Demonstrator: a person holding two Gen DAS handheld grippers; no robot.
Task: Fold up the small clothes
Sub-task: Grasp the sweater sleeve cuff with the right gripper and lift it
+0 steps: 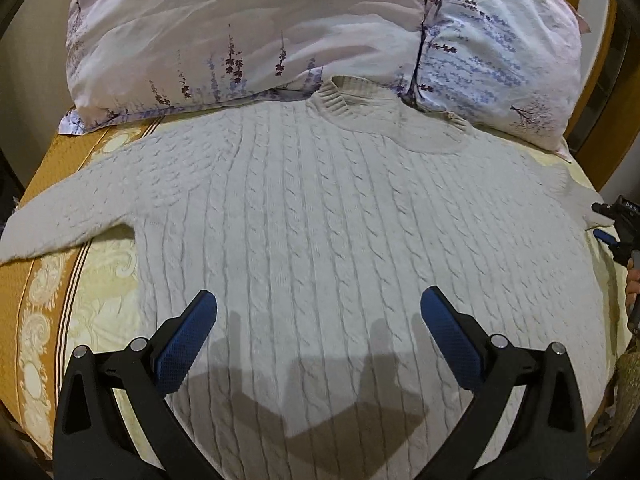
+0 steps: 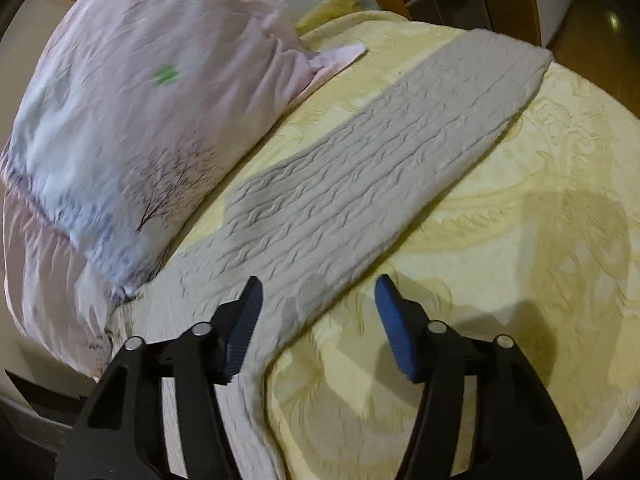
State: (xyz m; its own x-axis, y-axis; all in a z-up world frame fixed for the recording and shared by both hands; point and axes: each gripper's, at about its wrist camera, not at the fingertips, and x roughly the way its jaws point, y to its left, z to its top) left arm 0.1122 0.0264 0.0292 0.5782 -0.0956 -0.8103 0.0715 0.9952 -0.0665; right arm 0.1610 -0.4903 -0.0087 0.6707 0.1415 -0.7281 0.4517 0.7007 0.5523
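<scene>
A cream cable-knit sweater (image 1: 320, 216) lies flat and face up on the bed, collar (image 1: 340, 98) toward the pillows and both sleeves spread out. My left gripper (image 1: 318, 306) is open and empty, hovering over the sweater's lower body. My right gripper (image 2: 318, 292) is open and empty, just above the base of the sweater's right sleeve (image 2: 400, 152), which stretches away across the bedspread. The right gripper also shows at the right edge of the left wrist view (image 1: 616, 224), beside that sleeve.
Two floral pillows (image 1: 248, 28) (image 1: 496, 56) lie behind the collar; one (image 2: 132, 104) shows beside the sleeve. A yellow patterned bedspread (image 2: 500, 280) covers the bed. A wooden headboard (image 1: 592, 92) stands at the back. The bed's left edge (image 1: 24, 300) drops off near the left sleeve.
</scene>
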